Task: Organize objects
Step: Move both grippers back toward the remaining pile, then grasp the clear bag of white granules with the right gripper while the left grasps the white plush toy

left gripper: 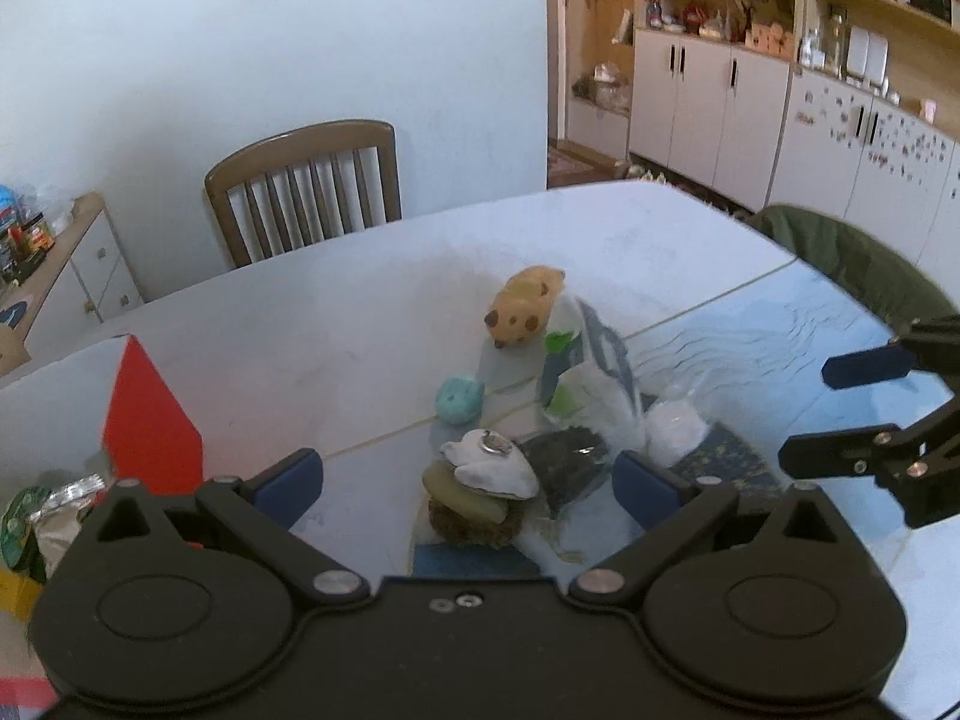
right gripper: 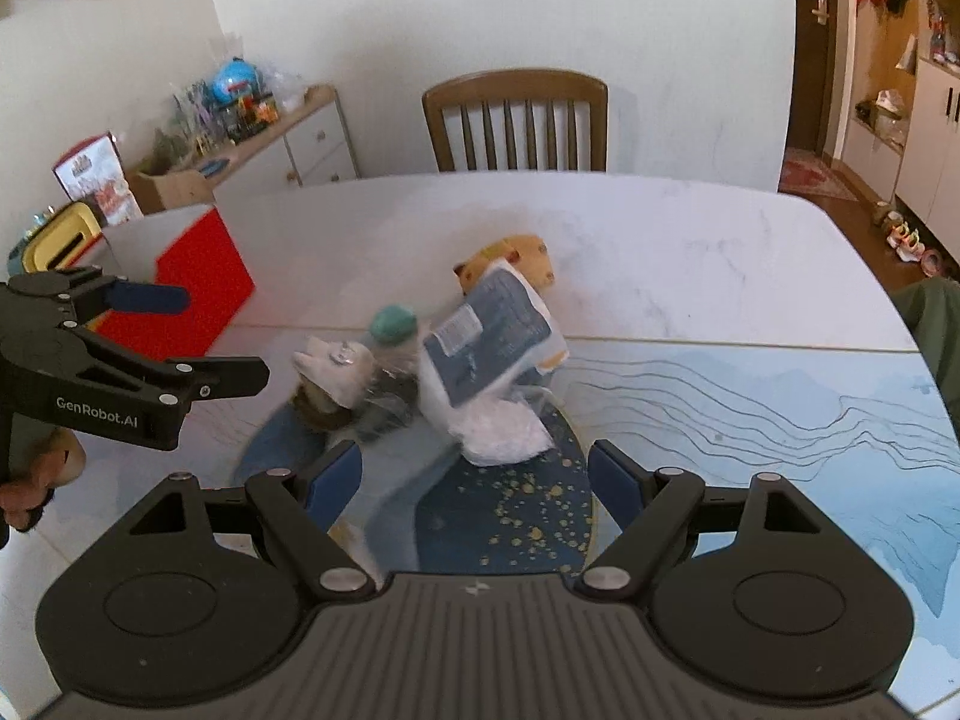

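White marble table [right gripper: 660, 240], left tongs [right gripper: 180, 336] marked "GenRobot.AI" spread empty, right tongs [right gripper: 474, 480] spread empty.

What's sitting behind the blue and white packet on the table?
Behind the blue and white packet lies a tan spotted animal toy, partly hidden from the right wrist view, clearer from the left. Where the two overlap is covered, so whether they touch cannot be told.

Home dining room, table [right gripper: 660, 240], chair [right gripper: 516, 120], cabinets [left gripper: 708, 102]
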`<state>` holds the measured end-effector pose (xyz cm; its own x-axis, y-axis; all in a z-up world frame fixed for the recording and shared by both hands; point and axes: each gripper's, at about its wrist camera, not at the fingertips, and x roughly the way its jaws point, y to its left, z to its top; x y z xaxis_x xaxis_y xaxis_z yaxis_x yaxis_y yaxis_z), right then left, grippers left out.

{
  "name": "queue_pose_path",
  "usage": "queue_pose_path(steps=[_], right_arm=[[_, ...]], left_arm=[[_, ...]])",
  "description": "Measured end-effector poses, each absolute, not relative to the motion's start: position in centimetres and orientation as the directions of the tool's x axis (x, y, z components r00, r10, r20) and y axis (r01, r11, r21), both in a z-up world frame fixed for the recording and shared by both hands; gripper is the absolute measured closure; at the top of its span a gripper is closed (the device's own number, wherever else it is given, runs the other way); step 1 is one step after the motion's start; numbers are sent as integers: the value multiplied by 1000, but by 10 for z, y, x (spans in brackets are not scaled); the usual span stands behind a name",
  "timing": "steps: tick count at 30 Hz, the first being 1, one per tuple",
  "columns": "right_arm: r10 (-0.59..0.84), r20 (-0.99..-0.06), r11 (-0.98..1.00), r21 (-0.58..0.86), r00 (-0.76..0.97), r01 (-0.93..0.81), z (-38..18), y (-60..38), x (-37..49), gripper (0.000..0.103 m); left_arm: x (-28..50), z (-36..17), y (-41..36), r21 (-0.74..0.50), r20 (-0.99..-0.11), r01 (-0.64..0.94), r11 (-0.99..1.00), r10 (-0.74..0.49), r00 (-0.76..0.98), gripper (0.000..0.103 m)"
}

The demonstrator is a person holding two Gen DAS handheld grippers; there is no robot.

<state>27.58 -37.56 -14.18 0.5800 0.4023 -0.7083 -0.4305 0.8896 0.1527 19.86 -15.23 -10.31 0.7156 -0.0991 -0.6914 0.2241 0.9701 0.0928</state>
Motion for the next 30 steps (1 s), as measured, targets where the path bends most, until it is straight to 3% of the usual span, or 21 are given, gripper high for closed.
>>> queue_pose_path(steps=[10, 19, 22, 30], right_arm=[[395, -747, 882, 145, 534, -449, -173, -373, 310, 20], [417, -768, 841, 122, 486, -528, -192, -363, 323, 20], [426, -773, 828, 124, 471, -546, -195, -360, 326, 24], [427, -780, 825, 129, 457, -551, -204, -352, 335, 39]], left_arm=[[231, -132, -158, 138, -741, 289, 947, -94, 665, 1], [251, -148, -159, 150, -787, 415, 897, -145, 599, 8], [256, -151, -160, 153, -805, 466, 871, -164, 571, 9], [268, -160, -168, 179, -828, 547, 818, -176, 533, 23]])
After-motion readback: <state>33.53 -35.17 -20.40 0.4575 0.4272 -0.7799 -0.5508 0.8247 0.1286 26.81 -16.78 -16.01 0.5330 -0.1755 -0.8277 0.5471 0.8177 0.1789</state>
